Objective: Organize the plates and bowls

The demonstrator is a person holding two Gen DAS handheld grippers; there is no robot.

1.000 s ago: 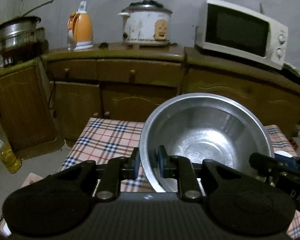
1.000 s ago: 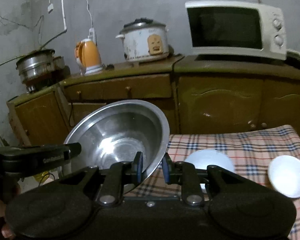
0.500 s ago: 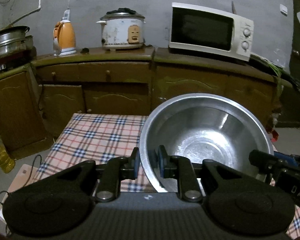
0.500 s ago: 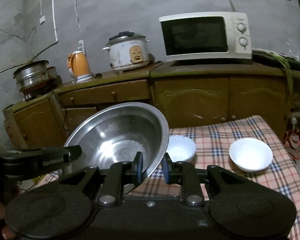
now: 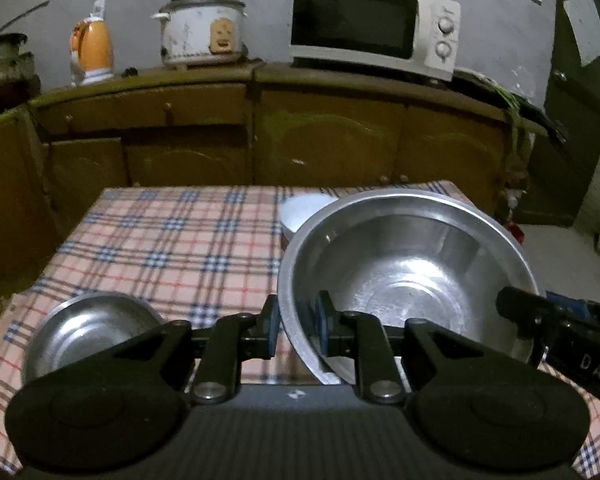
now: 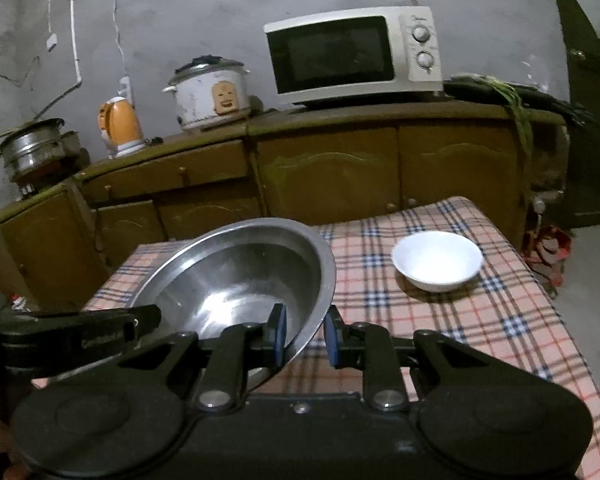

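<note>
A large steel bowl (image 5: 404,276) is held by both grippers above the plaid table (image 5: 172,240). My left gripper (image 5: 298,326) is shut on its left rim. My right gripper (image 6: 305,334) is shut on its right rim, with the bowl (image 6: 236,280) to its left. A small steel bowl (image 5: 86,330) sits on the table at the near left. A white bowl (image 6: 438,260) sits on the table's right side. Another white bowl (image 5: 306,210) shows partly behind the large bowl's far rim.
A wooden cabinet (image 5: 324,136) runs behind the table, carrying a microwave (image 5: 374,26), a rice cooker (image 5: 202,30), an orange kettle (image 5: 92,50) and a steel pot (image 6: 32,152). A dark door (image 6: 588,80) is at the right.
Both grippers have carried the large bowl lower and rightwards over the table. The small steel bowl has come into the left wrist view. The grips have not changed.
</note>
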